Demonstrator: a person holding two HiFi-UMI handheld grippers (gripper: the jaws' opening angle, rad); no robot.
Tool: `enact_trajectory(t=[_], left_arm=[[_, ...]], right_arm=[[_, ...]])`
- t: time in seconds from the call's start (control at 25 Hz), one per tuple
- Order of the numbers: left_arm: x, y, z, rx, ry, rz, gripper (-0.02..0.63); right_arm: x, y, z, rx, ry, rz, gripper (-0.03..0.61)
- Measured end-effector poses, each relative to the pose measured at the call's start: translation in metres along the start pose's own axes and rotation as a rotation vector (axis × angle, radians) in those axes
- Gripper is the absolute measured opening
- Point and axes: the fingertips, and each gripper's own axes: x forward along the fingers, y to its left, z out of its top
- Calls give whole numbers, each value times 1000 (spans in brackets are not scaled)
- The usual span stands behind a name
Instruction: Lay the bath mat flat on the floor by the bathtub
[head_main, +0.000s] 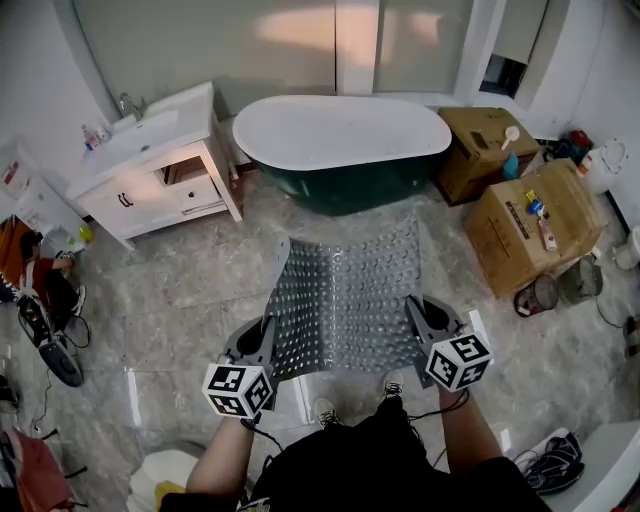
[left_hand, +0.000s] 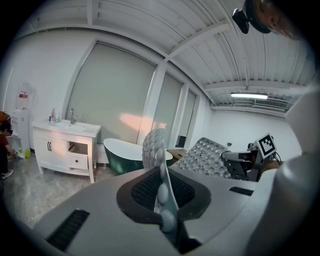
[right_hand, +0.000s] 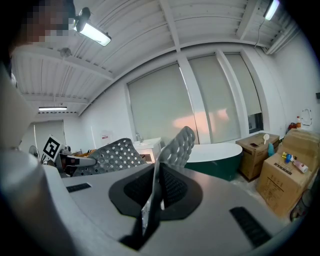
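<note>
A grey perforated bath mat (head_main: 345, 296) with suction bumps hangs spread out in the air between my two grippers, above the marble floor in front of the green-and-white bathtub (head_main: 340, 140). My left gripper (head_main: 262, 345) is shut on the mat's near left corner, and my right gripper (head_main: 420, 318) is shut on its near right corner. In the left gripper view the mat's edge (left_hand: 161, 175) stands pinched between the jaws of the left gripper (left_hand: 163, 200). The right gripper view shows the mat (right_hand: 172, 150) clamped by the right gripper (right_hand: 152, 200) the same way.
A white vanity (head_main: 155, 165) with a sink stands at the left of the tub. Two cardboard boxes (head_main: 520, 210) with bottles on them sit at the right. Bags and cables (head_main: 45, 320) lie at the far left. My shoes (head_main: 325, 410) are just below the mat.
</note>
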Motion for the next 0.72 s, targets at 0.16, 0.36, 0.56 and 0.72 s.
enact_trajectory(t=[0.16, 0.36, 0.56, 0.72], left_arm=[[14, -9, 4, -9, 1, 6, 29], [35, -25, 8, -14, 4, 16, 29], [60, -42, 9, -21, 7, 33, 29], [82, -55, 10, -29, 10, 50, 29]], right_arm=[[1, -18, 7, 3, 1, 0, 29], [1, -48, 14, 10, 4, 2, 29], [5, -82, 18, 14, 11, 12, 29], [10, -109, 23, 16, 18, 24, 29]])
